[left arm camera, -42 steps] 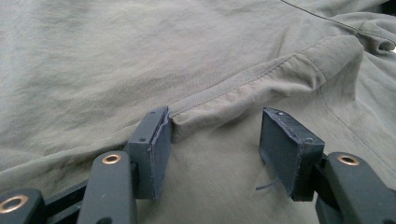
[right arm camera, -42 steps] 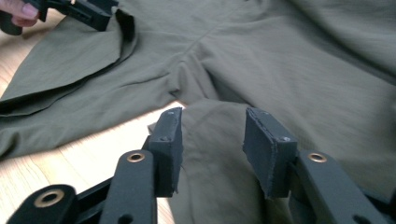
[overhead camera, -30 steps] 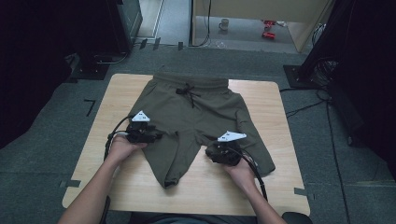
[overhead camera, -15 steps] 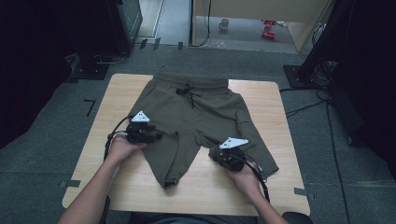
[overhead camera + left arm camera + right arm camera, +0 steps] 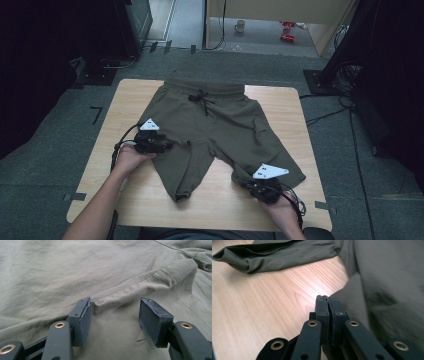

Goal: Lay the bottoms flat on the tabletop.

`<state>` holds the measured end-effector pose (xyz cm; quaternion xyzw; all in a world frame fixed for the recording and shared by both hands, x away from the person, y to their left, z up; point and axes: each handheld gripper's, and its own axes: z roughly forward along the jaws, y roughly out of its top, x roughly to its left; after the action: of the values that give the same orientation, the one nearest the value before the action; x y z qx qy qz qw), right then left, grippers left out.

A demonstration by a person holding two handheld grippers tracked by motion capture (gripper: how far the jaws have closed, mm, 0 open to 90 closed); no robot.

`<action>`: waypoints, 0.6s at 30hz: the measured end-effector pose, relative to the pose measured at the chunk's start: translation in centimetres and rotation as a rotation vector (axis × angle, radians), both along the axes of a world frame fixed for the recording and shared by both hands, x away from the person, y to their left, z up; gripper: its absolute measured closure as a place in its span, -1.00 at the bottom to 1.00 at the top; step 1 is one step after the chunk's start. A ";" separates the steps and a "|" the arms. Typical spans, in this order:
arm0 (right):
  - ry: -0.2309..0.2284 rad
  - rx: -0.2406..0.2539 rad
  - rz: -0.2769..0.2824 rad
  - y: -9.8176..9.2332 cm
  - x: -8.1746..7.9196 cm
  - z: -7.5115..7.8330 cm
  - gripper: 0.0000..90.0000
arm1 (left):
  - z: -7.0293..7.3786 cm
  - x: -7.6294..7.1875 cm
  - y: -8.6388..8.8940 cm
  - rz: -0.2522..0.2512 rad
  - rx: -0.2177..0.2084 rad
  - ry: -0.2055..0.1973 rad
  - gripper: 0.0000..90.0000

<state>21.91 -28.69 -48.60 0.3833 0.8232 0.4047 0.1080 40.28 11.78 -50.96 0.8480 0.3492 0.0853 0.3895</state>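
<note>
One wooden table (image 5: 125, 95) is bearing one pair of olive shorts (image 5: 220, 125), lying flat, waistband far. Two grippers are working: the left gripper (image 5: 115, 312) is spread wide over a seam fold, and the right gripper (image 5: 328, 302) is clenched at the hem, cloth between its jaws unclear.

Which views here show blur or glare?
Right gripper view: the shorts at right are smeared by blur, and a bright glare patch sits on the table ahead of the right gripper. Left gripper view: sharp. High view: evenly lit table, dark surroundings.
</note>
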 end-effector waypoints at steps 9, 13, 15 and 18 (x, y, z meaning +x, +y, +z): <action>-0.020 0.033 0.009 -1.1 -2.1 1.0 0.95 | 0.1 0.1 0.2 0.010 0.002 -0.005 -0.04; -0.012 0.034 0.063 -0.2 -2.5 0.6 0.94 | 0.1 0.1 0.2 0.016 -0.002 -0.005 -0.03; -0.010 0.034 0.079 0.3 -2.4 0.3 0.93 | 0.2 0.1 0.1 0.013 -0.001 -0.011 -0.03; 0.010 0.060 0.108 0.9 -2.2 0.3 0.88 | 0.4 0.0 0.1 0.012 -0.015 -0.023 -0.03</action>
<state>19.74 -27.82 -48.33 0.3434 0.8307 0.4325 0.0706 40.26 11.86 -50.57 0.8419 0.3505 0.0946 0.3992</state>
